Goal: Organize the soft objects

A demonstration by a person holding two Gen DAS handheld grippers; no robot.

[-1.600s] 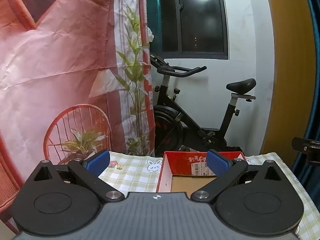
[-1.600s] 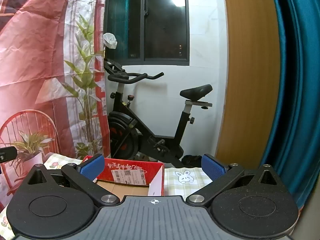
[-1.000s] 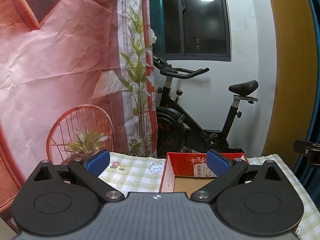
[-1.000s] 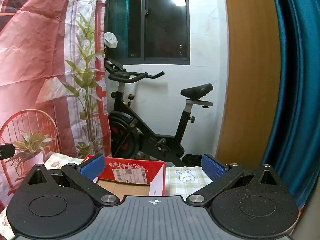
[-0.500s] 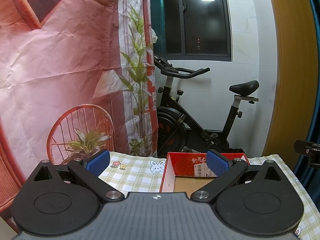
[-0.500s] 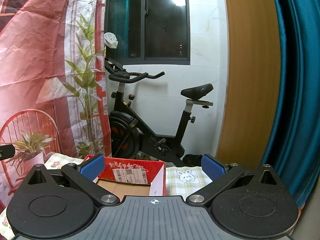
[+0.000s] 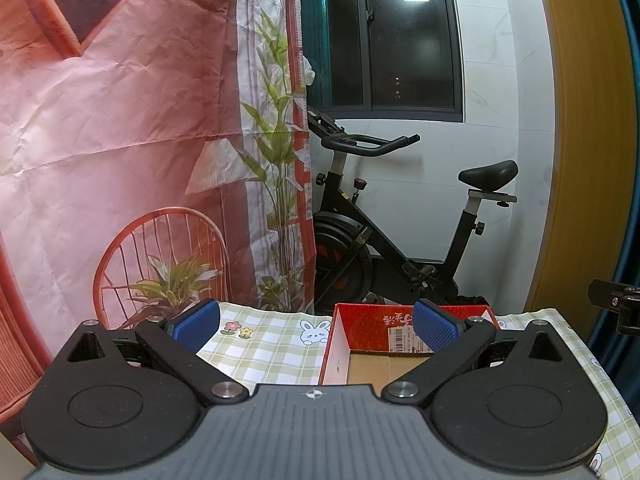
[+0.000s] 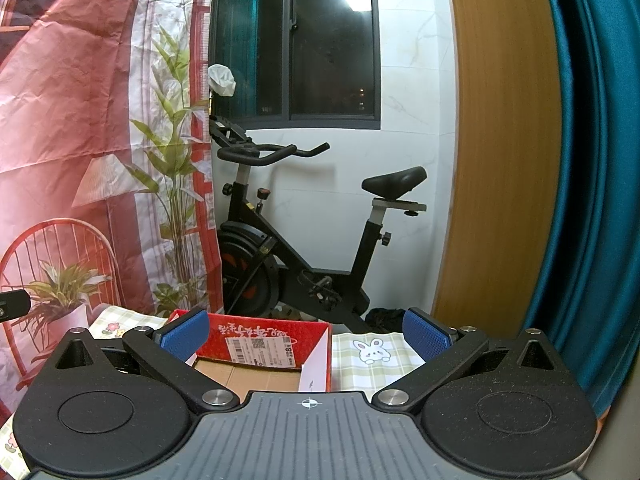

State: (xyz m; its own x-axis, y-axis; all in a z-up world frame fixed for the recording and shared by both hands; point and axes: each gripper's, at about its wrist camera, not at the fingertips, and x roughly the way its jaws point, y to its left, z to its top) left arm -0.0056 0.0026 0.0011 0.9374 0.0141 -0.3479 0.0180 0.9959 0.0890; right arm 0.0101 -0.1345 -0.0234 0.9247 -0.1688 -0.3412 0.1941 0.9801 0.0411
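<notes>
A red cardboard box with a brown bottom stands open on a table with a green checked cloth. It also shows in the right wrist view. My left gripper is open and empty, held above the table before the box. My right gripper is open and empty, to the right of the left one, also facing the box. No soft objects show in either view; the near table is hidden by the gripper bodies.
A black exercise bike stands beyond the table by a white wall and dark window. A pink printed backdrop hangs at the left. A wooden panel and a teal curtain are at the right.
Both grippers stay open and almost still. The left view has drifted slightly to the left, so the box and bike sit a little further right.
</notes>
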